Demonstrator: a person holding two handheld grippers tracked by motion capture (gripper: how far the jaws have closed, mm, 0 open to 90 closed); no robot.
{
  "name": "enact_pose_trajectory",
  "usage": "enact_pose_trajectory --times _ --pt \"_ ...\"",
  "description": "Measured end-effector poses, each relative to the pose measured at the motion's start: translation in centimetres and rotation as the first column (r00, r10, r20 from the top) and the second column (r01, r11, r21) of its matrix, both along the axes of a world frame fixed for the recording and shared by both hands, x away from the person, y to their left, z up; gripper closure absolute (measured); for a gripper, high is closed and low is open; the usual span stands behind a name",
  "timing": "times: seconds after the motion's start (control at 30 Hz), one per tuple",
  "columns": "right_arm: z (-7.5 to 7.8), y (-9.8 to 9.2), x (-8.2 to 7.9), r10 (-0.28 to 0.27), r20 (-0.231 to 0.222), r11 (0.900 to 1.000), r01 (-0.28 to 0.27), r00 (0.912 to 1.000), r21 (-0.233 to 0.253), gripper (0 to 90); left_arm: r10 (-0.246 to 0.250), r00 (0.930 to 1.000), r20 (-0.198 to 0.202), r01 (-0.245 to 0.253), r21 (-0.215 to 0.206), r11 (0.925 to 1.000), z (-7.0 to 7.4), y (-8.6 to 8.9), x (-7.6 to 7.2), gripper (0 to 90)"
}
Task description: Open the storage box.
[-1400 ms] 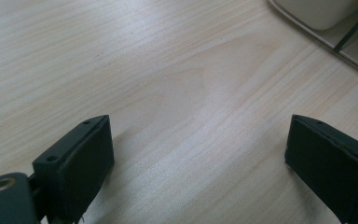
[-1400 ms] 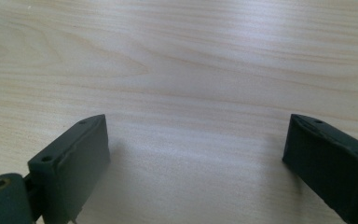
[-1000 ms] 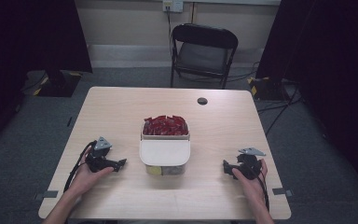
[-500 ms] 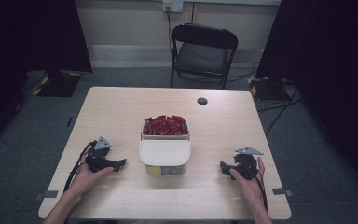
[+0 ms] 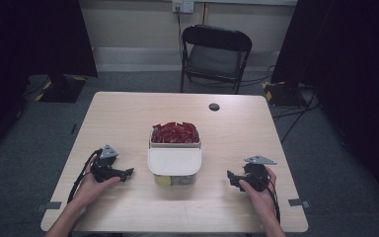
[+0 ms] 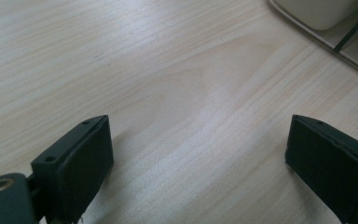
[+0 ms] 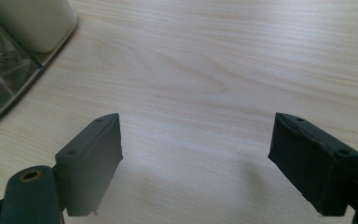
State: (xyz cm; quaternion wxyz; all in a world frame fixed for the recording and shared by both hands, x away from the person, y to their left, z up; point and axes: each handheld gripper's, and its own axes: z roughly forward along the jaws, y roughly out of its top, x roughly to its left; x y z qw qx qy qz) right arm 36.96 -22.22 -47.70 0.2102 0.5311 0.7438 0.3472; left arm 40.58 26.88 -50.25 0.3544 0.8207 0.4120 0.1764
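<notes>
A clear container (image 5: 174,160) stands mid-table; its far half holds red pieces (image 5: 174,133), and a cream lid (image 5: 173,161) lies across its near half. My left gripper (image 5: 128,173) rests on the wood to the container's left, jaws wide apart with bare table between them (image 6: 198,154). My right gripper (image 5: 231,177) sits to the container's right, also open over bare wood (image 7: 196,158). A corner of the container appears at the top right of the left gripper view (image 6: 340,32) and at the top left of the right gripper view (image 7: 14,51).
The light wooden table (image 5: 128,113) carries a small dark round disc (image 5: 214,106) near its far edge. A black folding chair (image 5: 216,54) stands beyond the table. Cables trail from both grippers toward the table's near edge.
My right gripper has slid a little to the left, toward the container. The left gripper and the container have stayed put.
</notes>
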Motion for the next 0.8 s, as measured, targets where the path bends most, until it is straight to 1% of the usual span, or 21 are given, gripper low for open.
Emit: enact_pose_trajectory --times 0.13,0.33,0.4,0.47,0.5,0.53,0.8 --pt "0.6 0.8 -0.4 0.037 0.02 0.999 -0.038 0.9991 0.005 15.2 0.001 1.0 0.0 -0.001 0.002 1.0 0.0 0.0 0.0 7.0" --pt "1.5 2.1 -1.0 0.075 0.05 0.997 -0.076 0.9959 0.025 15.2 0.0 1.0 0.0 0.0 0.0 1.0 0.0 0.0 0.0 7.0" --pt "1.9 2.6 -1.2 0.093 0.068 0.995 -0.095 0.9934 0.025 15.2 0.0 1.0 0.0 0.0 0.0 1.0 0.0 0.0 0.0 7.0" --pt "2.4 3.2 -1.4 0.107 0.087 0.994 -0.108 0.9904 0.007 15.2 0.001 1.0 0.001 -0.001 0.001 1.0 0.0 0.0 0.0 7.0" --pt "2.5 3.4 -1.5 0.115 0.092 0.993 -0.116 0.9891 0.006 15.2 0.001 1.0 -0.001 -0.001 0.001 1.0 0.0 0.0 0.0 7.0" --pt "2.6 3.6 -1.6 0.126 0.093 0.992 -0.128 0.9877 0.014 15.2 0.001 1.0 0.0 -0.001 -0.001 1.0 0.0 0.0 0.0 7.0" --pt "3.3 5.6 -2.2 0.199 0.097 0.979 -0.203 0.9752 0.029 15.2 0.001 1.0 0.001 -0.001 0.001 1.0 0.0 0.0 0.0 7.0"
